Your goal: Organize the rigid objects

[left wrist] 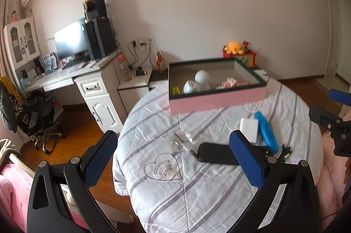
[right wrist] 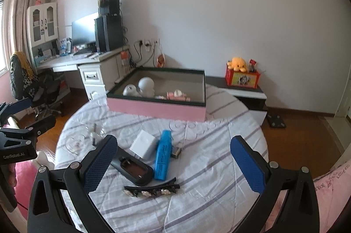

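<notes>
A pink box (left wrist: 217, 101) with a dark green rim stands at the far side of the round striped table (left wrist: 197, 195); white round figures (left wrist: 200, 81) and small pink items lie inside. On the cloth lie a black case (left wrist: 216, 154), a white charger block (left wrist: 249, 126), a blue marker (left wrist: 266, 131), a clear glass piece (left wrist: 182, 141) and a jewelled black hair clip (right wrist: 153, 189). My left gripper (left wrist: 173, 158) is open above the near cloth, its right finger beside the case. My right gripper (right wrist: 174, 165) is open over the marker (right wrist: 163, 156), the case (right wrist: 133, 169) and the clip, holding nothing.
Left of the table are a white desk (left wrist: 65, 77) with a monitor and an office chair (left wrist: 41, 121). Behind it a low cabinet (right wrist: 245, 90) carries a red box with an orange plush. Wooden floor surrounds the table. Pink bedding lies at the lower corners.
</notes>
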`<state>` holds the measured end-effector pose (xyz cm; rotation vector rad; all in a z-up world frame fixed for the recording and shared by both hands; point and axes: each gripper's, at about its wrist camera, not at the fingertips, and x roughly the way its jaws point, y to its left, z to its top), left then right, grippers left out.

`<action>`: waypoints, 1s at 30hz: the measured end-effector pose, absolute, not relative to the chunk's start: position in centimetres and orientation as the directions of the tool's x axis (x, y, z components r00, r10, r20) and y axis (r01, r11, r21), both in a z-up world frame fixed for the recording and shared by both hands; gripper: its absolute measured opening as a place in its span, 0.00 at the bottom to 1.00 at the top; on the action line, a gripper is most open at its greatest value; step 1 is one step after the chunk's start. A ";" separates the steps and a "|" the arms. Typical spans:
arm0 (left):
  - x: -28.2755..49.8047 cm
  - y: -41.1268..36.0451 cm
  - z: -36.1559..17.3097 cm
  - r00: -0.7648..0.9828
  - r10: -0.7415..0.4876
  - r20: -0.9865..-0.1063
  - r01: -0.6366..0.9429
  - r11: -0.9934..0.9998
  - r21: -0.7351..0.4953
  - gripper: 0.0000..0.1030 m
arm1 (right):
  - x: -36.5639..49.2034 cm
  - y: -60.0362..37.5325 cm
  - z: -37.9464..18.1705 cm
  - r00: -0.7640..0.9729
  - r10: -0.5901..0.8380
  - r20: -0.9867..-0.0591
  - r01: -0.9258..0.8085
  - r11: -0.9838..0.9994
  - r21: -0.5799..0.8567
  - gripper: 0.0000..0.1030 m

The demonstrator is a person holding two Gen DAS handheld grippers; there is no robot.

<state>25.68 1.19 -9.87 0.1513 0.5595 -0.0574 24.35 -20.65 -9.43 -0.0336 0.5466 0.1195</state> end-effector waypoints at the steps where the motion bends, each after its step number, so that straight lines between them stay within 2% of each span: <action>1: 26.2 1.2 -10.5 0.835 -0.011 -0.550 0.097 0.987 0.127 1.00 | 24.6 -20.7 -9.8 0.842 0.103 -0.530 -0.120 0.993 0.002 1.00; 10: 28.4 1.7 -14.5 0.771 0.009 -0.637 0.094 0.987 0.127 1.00 | 26.3 -20.6 -13.8 0.775 0.116 -0.622 -0.128 0.991 0.025 1.00; 18: 29.2 3.1 -15.9 0.742 0.033 -0.670 0.070 0.990 0.126 1.00 | 26.0 -17.2 -17.5 0.723 0.154 -0.674 -0.167 0.985 0.046 1.00; 24: 29.2 3.0 -16.8 0.724 0.038 -0.688 0.087 0.985 0.146 1.00 | 26.7 -16.6 -19.8 0.701 0.074 -0.710 -0.139 0.990 -0.034 1.00; 30: 29.5 3.3 -17.4 0.711 0.040 -0.702 0.088 0.985 0.146 1.00 | 26.7 -20.5 -19.8 0.704 0.026 -0.709 -0.086 0.995 -0.049 1.00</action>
